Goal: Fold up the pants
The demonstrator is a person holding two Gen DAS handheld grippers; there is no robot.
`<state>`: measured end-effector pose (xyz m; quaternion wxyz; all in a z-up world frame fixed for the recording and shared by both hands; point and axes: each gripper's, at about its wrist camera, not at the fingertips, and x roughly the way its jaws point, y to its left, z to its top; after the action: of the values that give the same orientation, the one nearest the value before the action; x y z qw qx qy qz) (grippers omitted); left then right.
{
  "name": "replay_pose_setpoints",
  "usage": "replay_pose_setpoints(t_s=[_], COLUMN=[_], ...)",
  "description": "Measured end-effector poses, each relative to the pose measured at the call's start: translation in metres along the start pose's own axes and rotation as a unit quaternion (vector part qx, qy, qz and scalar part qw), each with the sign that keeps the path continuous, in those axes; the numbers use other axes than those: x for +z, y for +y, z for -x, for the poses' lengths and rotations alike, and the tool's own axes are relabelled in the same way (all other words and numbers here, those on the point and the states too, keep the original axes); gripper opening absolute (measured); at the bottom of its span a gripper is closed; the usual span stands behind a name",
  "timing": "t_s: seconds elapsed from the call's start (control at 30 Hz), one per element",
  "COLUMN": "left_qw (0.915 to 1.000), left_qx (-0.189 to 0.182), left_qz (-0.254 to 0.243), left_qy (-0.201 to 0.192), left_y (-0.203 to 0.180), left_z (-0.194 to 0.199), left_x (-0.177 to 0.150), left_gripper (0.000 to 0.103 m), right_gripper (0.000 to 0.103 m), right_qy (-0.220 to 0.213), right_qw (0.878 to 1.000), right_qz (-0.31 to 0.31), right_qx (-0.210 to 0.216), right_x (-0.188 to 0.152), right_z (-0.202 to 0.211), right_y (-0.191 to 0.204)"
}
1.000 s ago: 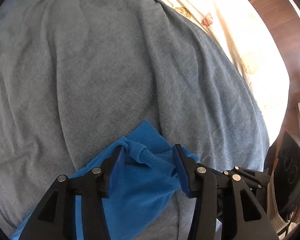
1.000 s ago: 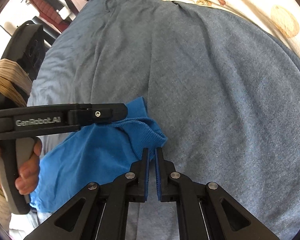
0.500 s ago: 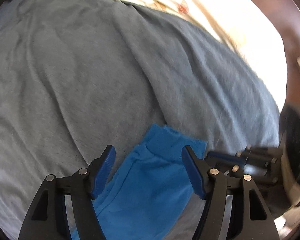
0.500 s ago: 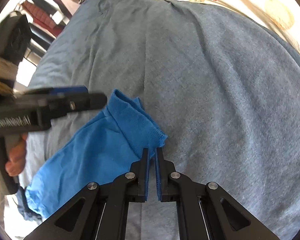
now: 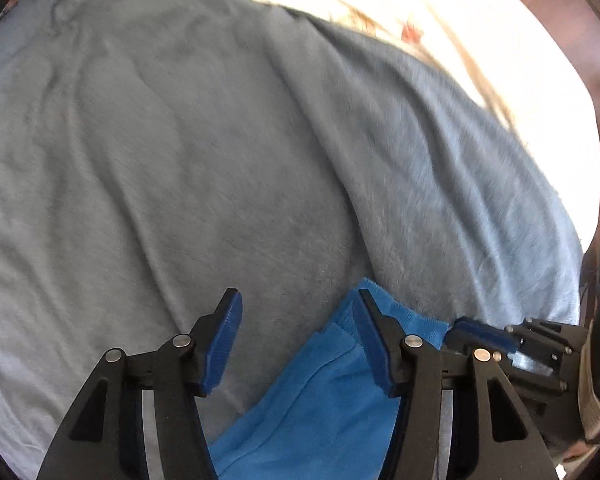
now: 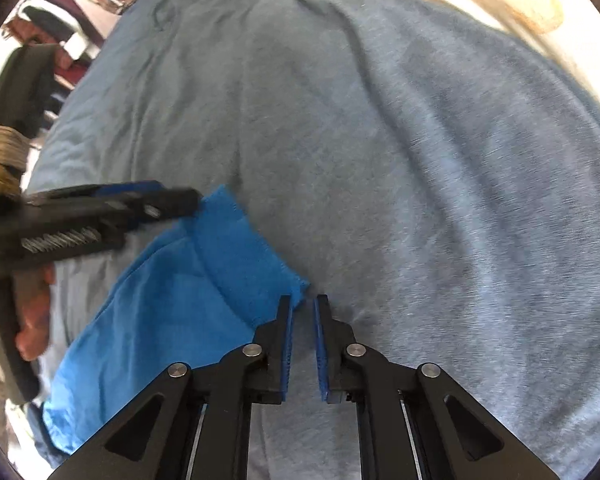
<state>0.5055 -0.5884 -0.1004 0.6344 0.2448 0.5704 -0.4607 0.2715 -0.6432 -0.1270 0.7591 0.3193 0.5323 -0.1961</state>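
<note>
While the bright blue pants point(image 6: 188, 280) lie stretched flat on the grey-blue blanket point(image 6: 400, 140), neither claw has hold of them. In the right wrist view they run from the lower left of the frame up to the middle, with the ribbed hem end point(image 6: 244, 248) nearest the middle and its corner just beside the tip of the right gripper point(image 6: 303, 312). That gripper's jaws stand a narrow gap apart with nothing between them, so it's slightly open and empty.

Over at the left edge of that same frame the left gripper point(image 6: 172, 204) comes in sideways, a bit motion-blurred, its tip right at the far corner of the hem. The person's hand point(image 6: 32, 320) on its handle shows below it.

In the left wrist view the left gripper point(image 5: 296, 324) is spread wide, with only blanket between the pads. The pants point(image 5: 320, 400) sit in the lower middle, partly behind its right-hand finger. A cream patterned sheet point(image 5: 480, 40) fills the upper right.
</note>
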Motion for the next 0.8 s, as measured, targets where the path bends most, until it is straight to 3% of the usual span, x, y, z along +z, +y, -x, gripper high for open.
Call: replay_pose_setpoints(t_s=[0.1,0.2,0.33,0.53,0.8], left_qw=[0.9998,0.9993,0.9986,0.9971,0.9949], left_qx=[0.005,0.016,0.023,0.010,-0.030], left_qz=[-0.019,-0.035,-0.045,-0.048,-0.050], left_qy=[-0.008,-0.003,0.013,0.059,0.082], left_y=[0.016,0.037,0.049,0.072,0.074], left_z=[0.030,0.055,0.067,0.056,0.031], left_x=[-0.015,-0.042,-0.079,-0.129,-0.144], left_gripper=[0.056,0.056,0.056,0.055,0.044], right_gripper=[0.012,0.028,0.029,0.029,0.029], right_qy=[-0.012,-0.029,-0.041,-0.025,0.007], right_qw=[1.000,0.999,0.999,0.995,0.992], right_qz=[-0.005,-0.009,0.021,0.093,0.123], right_qx=[-0.012,-0.008,-0.004,0.003,0.005], right_x=[0.004,0.004,-0.001,-0.017,-0.033], right_z=[0.012,0.029,0.042,0.030,0.009], right_y=[0.001,0.012,0.043,0.103,0.131])
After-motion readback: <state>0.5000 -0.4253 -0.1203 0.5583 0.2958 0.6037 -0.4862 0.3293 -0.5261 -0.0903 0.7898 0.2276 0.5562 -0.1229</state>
